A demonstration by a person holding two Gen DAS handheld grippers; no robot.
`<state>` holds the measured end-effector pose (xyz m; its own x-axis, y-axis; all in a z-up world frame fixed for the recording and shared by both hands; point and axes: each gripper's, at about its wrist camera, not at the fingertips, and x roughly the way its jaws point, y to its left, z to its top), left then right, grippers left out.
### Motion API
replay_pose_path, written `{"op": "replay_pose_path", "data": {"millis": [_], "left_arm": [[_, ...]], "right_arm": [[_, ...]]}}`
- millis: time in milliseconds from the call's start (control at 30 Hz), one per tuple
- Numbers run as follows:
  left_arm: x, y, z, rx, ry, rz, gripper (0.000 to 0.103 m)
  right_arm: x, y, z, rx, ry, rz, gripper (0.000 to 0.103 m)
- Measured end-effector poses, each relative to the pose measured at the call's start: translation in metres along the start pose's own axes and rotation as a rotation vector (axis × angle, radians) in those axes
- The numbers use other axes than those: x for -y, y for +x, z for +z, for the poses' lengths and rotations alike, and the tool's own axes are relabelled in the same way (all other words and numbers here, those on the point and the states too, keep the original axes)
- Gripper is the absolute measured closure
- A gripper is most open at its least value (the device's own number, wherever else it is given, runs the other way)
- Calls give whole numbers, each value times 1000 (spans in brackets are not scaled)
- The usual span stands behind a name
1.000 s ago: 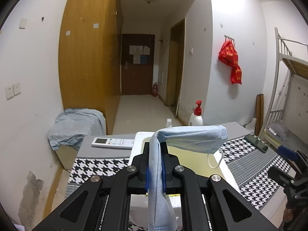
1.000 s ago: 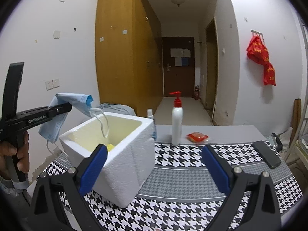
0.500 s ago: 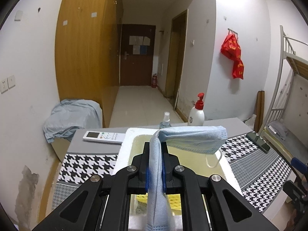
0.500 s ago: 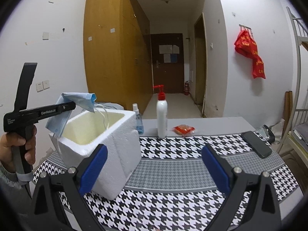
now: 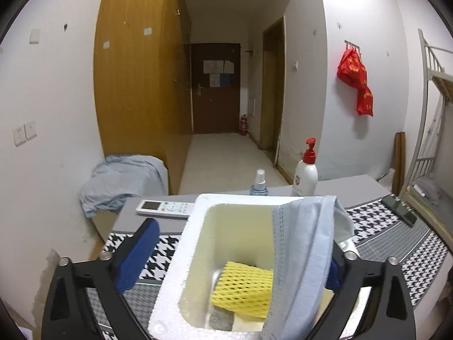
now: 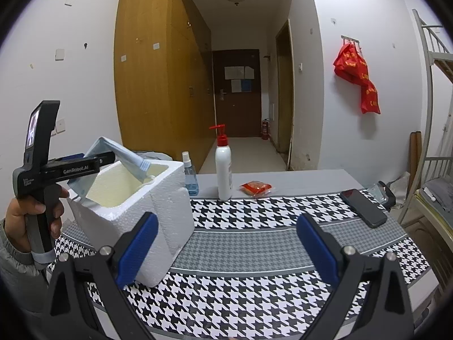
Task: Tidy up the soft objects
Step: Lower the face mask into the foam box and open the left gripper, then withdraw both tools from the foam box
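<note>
A light blue face mask hangs draped over the right finger of my left gripper, whose jaws are opening and stand wide apart with no pad pressing on the mask. The gripper is over the white foam box, which holds a yellow foam net. In the right wrist view, a hand holds the left gripper at the box's near rim, and the mask trails into the opening. My right gripper is open above the houndstooth cloth, holding nothing.
A remote control lies behind the box. A blue spray bottle, a white pump bottle and a red packet stand along the table's back. A black phone lies at the right. A bunk bed frame stands beyond it.
My left gripper's jaws went from shut on the mask to wide open. The mask now hangs off the right finger over the box. The left gripper came forward over the box.
</note>
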<state>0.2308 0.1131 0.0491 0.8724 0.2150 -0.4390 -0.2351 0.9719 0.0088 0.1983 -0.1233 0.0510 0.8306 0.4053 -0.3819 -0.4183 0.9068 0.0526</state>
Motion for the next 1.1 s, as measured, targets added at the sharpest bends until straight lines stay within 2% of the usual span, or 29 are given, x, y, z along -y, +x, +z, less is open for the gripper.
{"op": "replay_pose_path", "data": {"millis": [100, 233, 667, 1100], "left_arm": [[0, 7, 0, -24, 11, 67, 1], [-3, 9, 0, -54, -2, 66, 1], [5, -18, -5, 7, 21, 38, 1], [19, -84, -10, 123, 41, 19, 1]], "right_arm": [[1, -1, -1, 1, 0, 4, 3], [0, -5, -1, 7, -4, 10, 3], [-2, -12, 0, 16, -9, 12, 3], [-7, -41, 1, 51, -17, 33, 3]]}}
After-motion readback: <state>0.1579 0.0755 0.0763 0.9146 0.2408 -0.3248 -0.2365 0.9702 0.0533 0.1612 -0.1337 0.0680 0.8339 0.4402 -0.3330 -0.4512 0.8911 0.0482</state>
